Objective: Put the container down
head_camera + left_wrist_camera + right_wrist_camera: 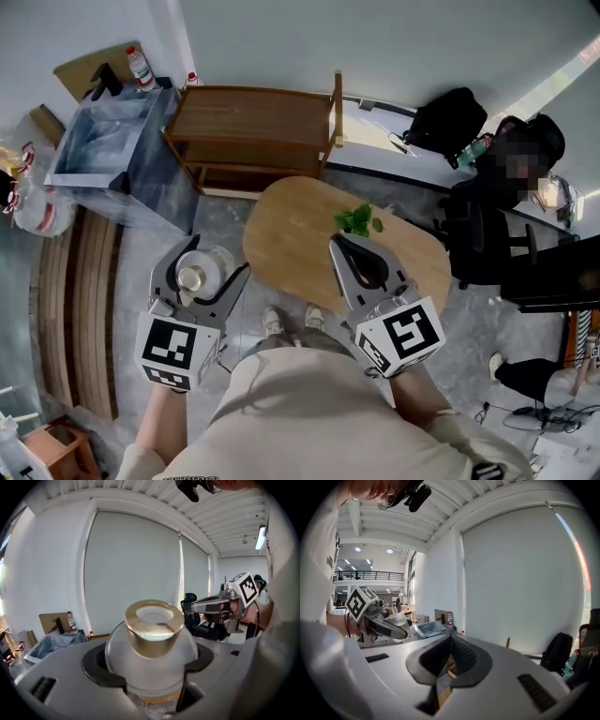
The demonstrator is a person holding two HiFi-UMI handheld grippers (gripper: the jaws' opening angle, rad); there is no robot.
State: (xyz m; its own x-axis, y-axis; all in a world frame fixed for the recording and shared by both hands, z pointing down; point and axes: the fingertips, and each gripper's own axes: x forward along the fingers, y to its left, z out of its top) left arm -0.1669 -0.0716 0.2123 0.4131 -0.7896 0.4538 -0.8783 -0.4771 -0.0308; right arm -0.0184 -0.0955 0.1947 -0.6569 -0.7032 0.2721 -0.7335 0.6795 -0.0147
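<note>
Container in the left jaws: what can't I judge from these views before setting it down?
- Container base: hidden by the jaws in left gripper view and head view.
- Its contents: cloudy wall, cannot tell.
- Plant lower part on table: head view, behind right gripper.

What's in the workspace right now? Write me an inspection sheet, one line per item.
Surface: oval wooden table, bare apart from a green sprig.
Job's things: glass container with a gold neck, held left of the table, not set down.
Clutter: bottle behind a grey bin.
Grippers: left gripper shut on the container; right gripper shut, empty, over the table.
Cables: loose cable on the floor at right.
Surroundings: wooden shelf, black backpack, seated person.
</note>
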